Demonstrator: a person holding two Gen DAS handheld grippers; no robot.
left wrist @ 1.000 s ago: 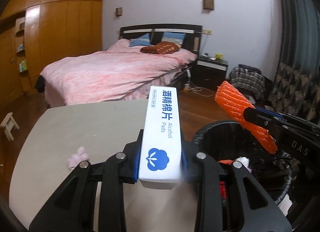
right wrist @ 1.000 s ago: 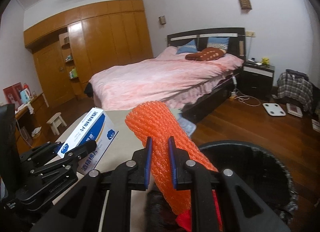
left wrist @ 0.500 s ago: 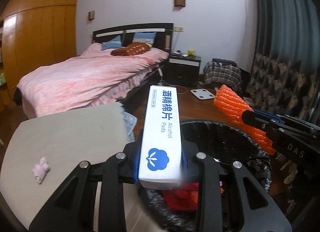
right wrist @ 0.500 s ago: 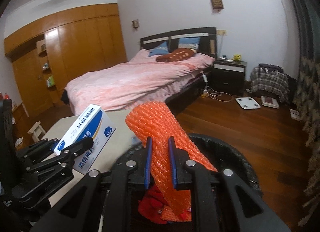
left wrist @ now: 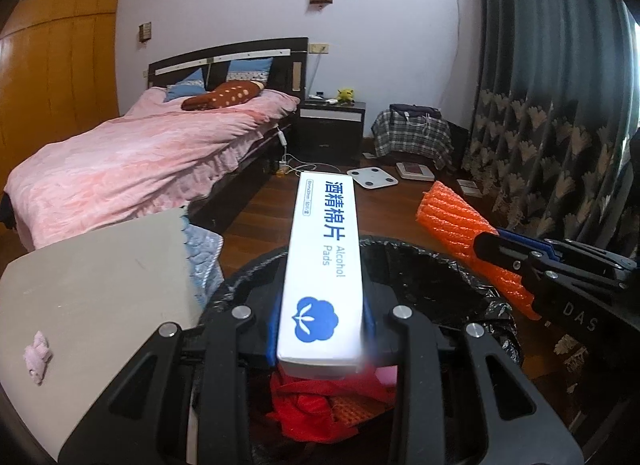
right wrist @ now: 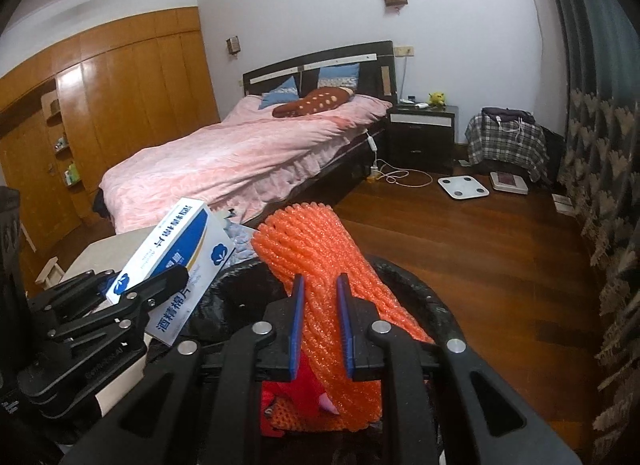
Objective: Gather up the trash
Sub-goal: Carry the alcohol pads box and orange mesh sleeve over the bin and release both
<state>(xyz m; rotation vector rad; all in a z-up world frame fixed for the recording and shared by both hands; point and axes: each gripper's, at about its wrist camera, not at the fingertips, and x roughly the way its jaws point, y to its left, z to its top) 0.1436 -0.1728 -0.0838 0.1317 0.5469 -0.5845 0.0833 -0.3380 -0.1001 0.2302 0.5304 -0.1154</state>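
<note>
My left gripper (left wrist: 322,329) is shut on a white and blue alcohol pads box (left wrist: 324,265), which sticks out forward over the black-lined trash bin (left wrist: 460,265). My right gripper (right wrist: 322,321) is shut on an orange foam net sleeve (right wrist: 316,249), held above the same trash bin (right wrist: 440,305). Red and orange scraps (left wrist: 320,405) lie inside the bin. From the right wrist view the box (right wrist: 176,261) and the left gripper (right wrist: 160,285) show at the left; the sleeve (left wrist: 460,225) and the right gripper (left wrist: 492,243) show at the right of the left wrist view.
A grey table (left wrist: 100,285) stands left of the bin, with a small pink scrap (left wrist: 38,353) near its left edge. Behind are a pink bed (left wrist: 140,161), a nightstand (left wrist: 332,129), scales (left wrist: 372,177) on the wood floor and a patterned curtain (left wrist: 540,125) at right.
Both grippers have swung right, off the table and over the bin, each keeping its grip. The bin's inside and the red scraps now lie directly under the box and the sleeve.
</note>
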